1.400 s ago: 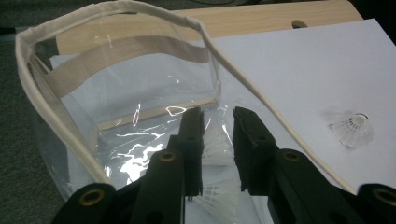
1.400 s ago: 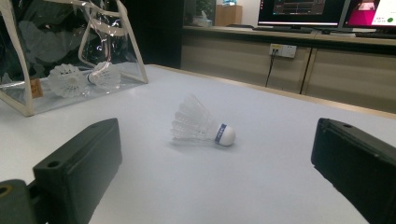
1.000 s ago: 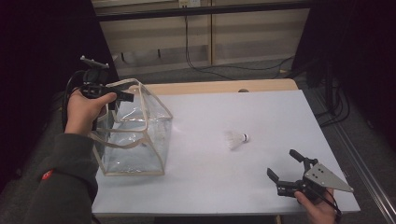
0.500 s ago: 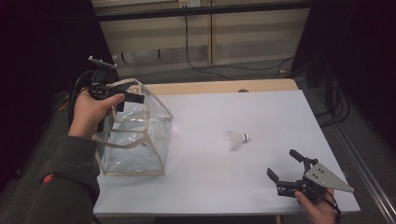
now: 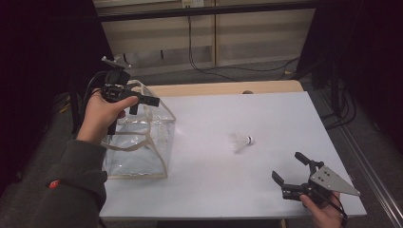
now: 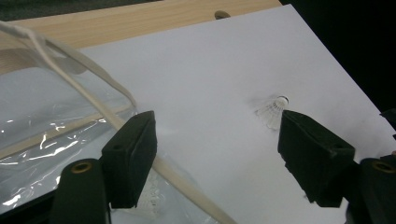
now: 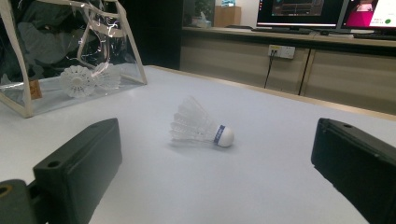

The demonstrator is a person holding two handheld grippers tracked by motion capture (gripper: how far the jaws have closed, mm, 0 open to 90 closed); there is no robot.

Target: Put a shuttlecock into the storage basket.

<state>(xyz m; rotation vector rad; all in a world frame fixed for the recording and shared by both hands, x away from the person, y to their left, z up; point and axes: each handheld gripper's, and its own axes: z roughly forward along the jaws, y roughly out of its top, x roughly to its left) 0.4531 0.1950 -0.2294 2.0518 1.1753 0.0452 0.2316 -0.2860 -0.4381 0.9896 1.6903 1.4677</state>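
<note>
High view
Left gripper [image 5: 142, 105]: held over the top rim of the clear plastic bag with cream trim and strap handles [image 5: 138, 152]; its jaws have just been opening and stand apart, with nothing pressed between them.
Right gripper [image 5: 290, 173]: low over the near right corner of the white-topped table [image 5: 266, 109]; jaws spread wide, nothing between them.
White feather shuttlecock with a white cork tip [image 5: 240, 141]: lying on its side on the table, well apart from the left gripper, nearer the right gripper and beyond its tips.
Open room: bare tabletop lies between the bag and the shuttlecock, and between the shuttlecock and the right gripper; the table's right edge runs just beside the right gripper.

Left gripper view
Jaws: wide apart; a cream strap of the bag [image 6: 70, 74] passes beside and under the left-hand jaw, whether it touches cannot be told.
Shuttlecock [image 6: 273, 109]: far ahead, just above the tip of the right-hand jaw.
Edges: the light wooden border of the table [image 6: 140, 18] lies beyond the jaws.

Right gripper view
Jaws: spread at either side, empty.
Shuttlecock [image 7: 198, 125]: on the table ahead, between the lines of the two jaws, cork tip toward the right-hand jaw.
Bag [image 7: 28, 100]: farther off, beyond the left-hand jaw; a second white shuttlecock [image 7: 77, 80] rests inside.
</note>
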